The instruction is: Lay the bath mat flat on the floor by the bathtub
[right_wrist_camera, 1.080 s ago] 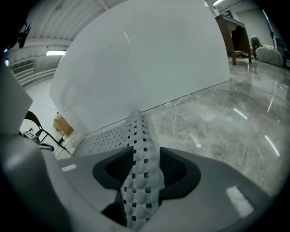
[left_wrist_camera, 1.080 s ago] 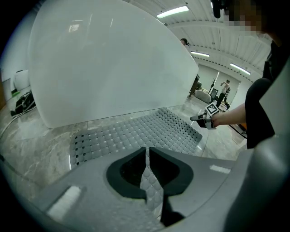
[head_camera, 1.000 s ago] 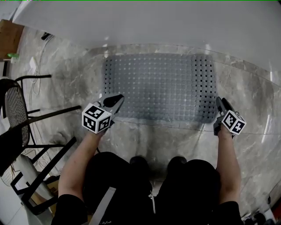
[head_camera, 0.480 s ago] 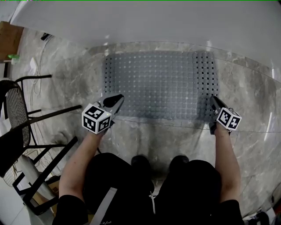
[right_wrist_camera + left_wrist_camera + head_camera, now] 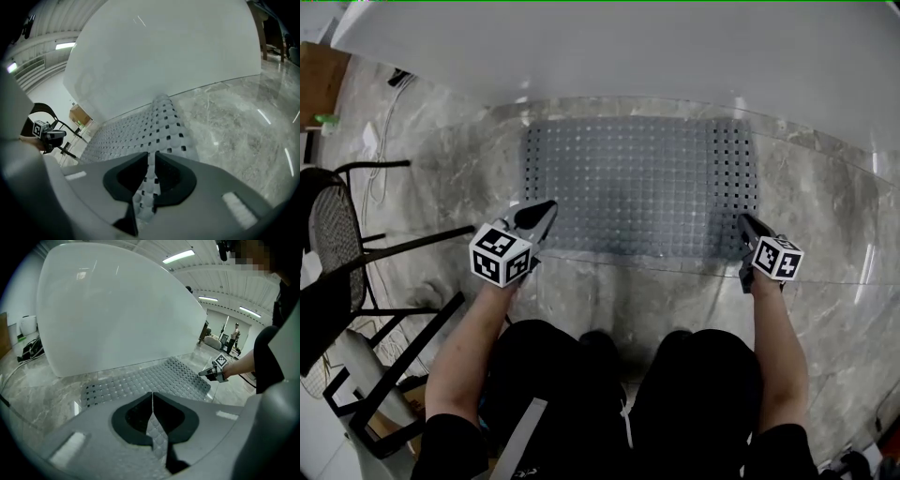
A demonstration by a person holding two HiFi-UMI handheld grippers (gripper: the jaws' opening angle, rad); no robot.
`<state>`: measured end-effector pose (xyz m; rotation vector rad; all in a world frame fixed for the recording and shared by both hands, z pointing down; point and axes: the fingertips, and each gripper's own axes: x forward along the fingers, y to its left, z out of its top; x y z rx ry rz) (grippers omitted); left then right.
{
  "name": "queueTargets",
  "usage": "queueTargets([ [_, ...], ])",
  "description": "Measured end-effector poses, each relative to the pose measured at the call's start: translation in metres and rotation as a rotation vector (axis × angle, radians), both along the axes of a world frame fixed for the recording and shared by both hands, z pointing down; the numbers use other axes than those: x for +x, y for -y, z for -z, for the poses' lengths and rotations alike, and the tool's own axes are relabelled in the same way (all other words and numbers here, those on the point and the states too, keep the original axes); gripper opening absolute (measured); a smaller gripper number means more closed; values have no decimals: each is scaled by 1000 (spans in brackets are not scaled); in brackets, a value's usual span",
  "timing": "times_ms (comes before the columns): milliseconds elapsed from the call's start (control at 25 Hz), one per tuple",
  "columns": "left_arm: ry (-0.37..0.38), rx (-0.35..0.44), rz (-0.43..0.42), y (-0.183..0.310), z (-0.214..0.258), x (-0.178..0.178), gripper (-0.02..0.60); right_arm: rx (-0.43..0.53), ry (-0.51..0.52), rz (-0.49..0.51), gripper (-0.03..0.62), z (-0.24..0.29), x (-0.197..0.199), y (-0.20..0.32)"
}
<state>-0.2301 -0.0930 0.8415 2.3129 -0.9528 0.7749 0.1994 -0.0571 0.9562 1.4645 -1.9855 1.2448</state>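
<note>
Fingers (image 5: 124, 180) of your right gripper (image 5: 746, 227) have just been closing on the bath mat (image 5: 637, 178) at 4 o'clock; left gripper (image 5: 544, 210) pinches 8 o'clock. Tug flat.

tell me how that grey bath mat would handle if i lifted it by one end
Probably floppy: the bath mat is a thin sheet lying flat on the marble floor, so a lifted end would likely sag. Likely light for its size: holes pierce both ends. It may slide when pushed, since the floor looks polished.
</note>
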Motion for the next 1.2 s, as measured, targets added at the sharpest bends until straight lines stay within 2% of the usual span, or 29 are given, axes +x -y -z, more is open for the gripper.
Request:
queueTargets([
  [120,-12,32,44,6,42,-5,12,21,29,18,43,49,-15,-3],
  [280,-15,93,93,8,132,-6,6,77,33,109,28,153,-42,-2],
  [480,-37,125,144,-20,256,1,6,109,75,206,17,294,-78,-19],
  [680,-50,129,215,-51,367,-1,6,116,107,259,2,423,-105,-40],
  [920,-73,152,165,-84,509,16,6,192,145,340,0,572,-135,-54],
  [1200,-98,229,174,-125,639,23,6,324,190,375,0,705,-161,-83],
])
